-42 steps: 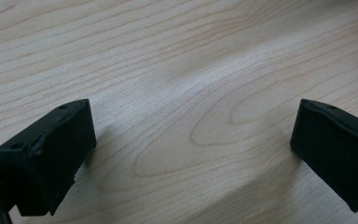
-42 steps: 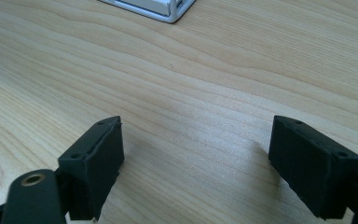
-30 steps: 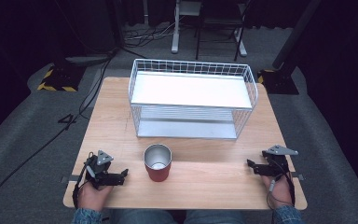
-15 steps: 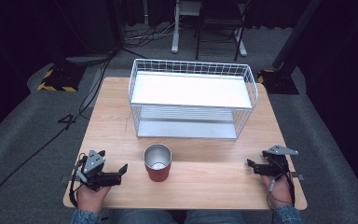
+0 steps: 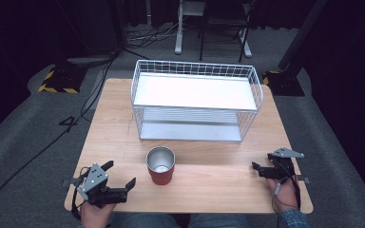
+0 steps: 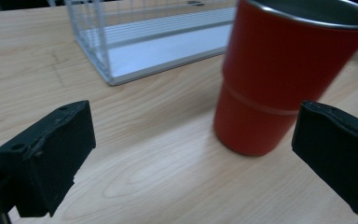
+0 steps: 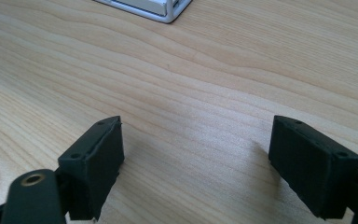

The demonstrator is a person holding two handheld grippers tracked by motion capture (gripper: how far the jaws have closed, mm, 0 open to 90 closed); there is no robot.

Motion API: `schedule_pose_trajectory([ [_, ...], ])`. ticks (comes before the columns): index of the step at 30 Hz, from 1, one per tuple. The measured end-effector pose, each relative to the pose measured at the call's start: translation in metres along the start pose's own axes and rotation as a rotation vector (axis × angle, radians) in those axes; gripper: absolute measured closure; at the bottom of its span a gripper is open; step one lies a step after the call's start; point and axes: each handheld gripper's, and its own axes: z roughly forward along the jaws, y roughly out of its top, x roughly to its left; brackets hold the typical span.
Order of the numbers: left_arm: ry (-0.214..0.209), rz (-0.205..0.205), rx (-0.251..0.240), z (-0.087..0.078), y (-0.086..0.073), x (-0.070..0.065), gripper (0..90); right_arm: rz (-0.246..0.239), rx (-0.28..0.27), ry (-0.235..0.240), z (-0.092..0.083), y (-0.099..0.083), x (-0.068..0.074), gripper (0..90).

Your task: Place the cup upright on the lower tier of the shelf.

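Observation:
A red cup (image 5: 161, 175) with a steel inside stands upright on the wooden table (image 5: 209, 183), near the front middle. My left gripper (image 5: 120, 174) is at the front left, open, with its jaws pointing at the cup from a short way off. In the left gripper view the cup (image 6: 279, 79) rises just beyond the open left gripper (image 6: 193, 128), closer to the right-hand jaw. My right gripper (image 5: 261, 165) is at the front right, open, low over the table. Between the jaws of the right gripper (image 7: 196, 133) there is only bare wood.
A white wire rack (image 5: 196, 71) with two shelves stands across the middle and back of the table, just behind the cup; its lower shelf (image 6: 168, 44) and a corner (image 7: 168, 11) show in the gripper views. Cables and chair legs lie on the dark floor beyond.
The left gripper has slid a little toward the table's near-left corner and turned its jaws toward the cup. The right gripper and the cup have stayed put.

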Motion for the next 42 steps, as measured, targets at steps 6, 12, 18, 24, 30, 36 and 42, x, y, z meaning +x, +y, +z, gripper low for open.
schedule_pose_trajectory([
  [6,-0.082,0.071,-0.009,0.011,0.003,-0.025,0.0,0.001,0.0,0.0,0.0,0.0,0.0,18.5],
  [12,-0.133,0.106,-0.006,0.023,0.001,-0.036,0.0,0.001,0.0,-0.001,0.0,0.0,0.0,18.6],
  [18,-0.154,0.132,0.017,0.035,0.002,-0.048,0.0,0.0,-0.001,-0.002,0.0,0.0,0.0,18.6],
  [24,-0.113,0.08,0.06,0.051,-0.001,-0.049,0.0,-0.001,-0.001,-0.005,0.0,0.0,0.0,18.6],
  [30,-0.023,0.047,0.135,0.068,-0.003,-0.048,0.0,-0.003,-0.002,-0.006,0.0,0.0,0.001,18.6],
  [36,-0.017,0.001,0.148,0.081,-0.003,-0.046,0.3,-0.004,-0.004,-0.01,0.0,0.0,0.001,18.7],
  [42,-0.041,-0.019,0.15,0.092,-0.002,-0.046,0.9,-0.003,-0.005,-0.016,0.0,0.0,0.001,18.7],
])
